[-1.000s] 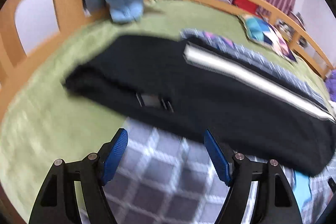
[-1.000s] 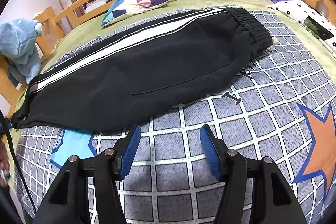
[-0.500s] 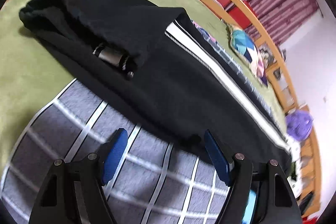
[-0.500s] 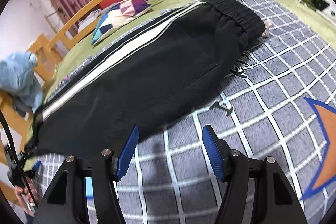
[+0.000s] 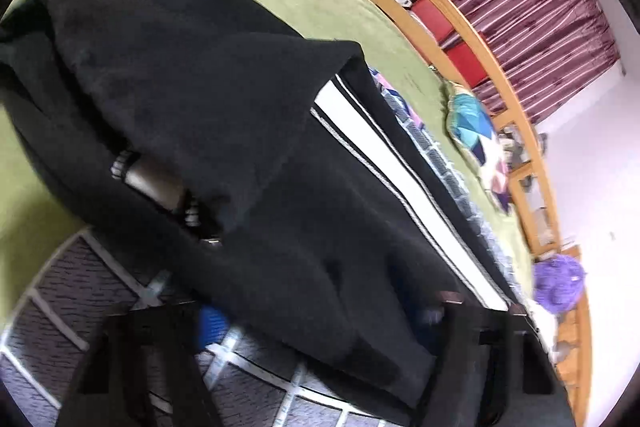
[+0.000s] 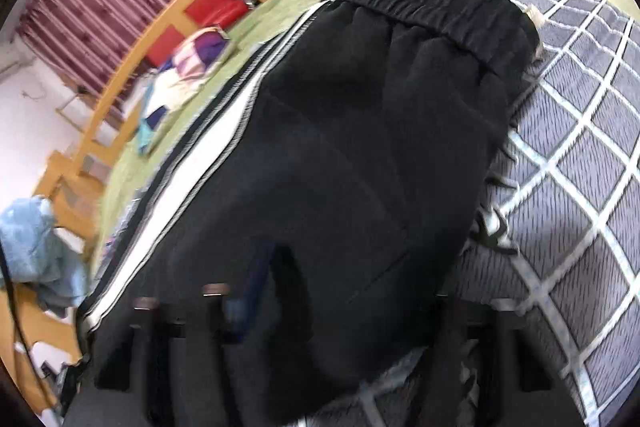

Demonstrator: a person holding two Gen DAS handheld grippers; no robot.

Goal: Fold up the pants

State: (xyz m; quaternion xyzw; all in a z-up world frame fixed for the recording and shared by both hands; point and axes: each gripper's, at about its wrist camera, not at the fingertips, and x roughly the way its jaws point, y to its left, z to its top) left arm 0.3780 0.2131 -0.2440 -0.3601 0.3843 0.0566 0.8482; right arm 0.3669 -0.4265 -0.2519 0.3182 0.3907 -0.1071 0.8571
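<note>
No readable text, label, brand, number or sign shows anywhere.

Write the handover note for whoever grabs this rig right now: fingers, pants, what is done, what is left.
Left gripper: jaws have just been closing, the near edge of the black pants lies between its fingers; blur hides whether the pads press yet.
Right gripper: the same, closing over the near edge further toward the elastic waistband.
Pants: laid lengthwise on the checked blanket, white side stripe along the far edge, cuff end already turned over itself.
Done: legs stacked.
Left: confirm both grips, then probably lift the near edge and fold, and smooth flat.
</note>
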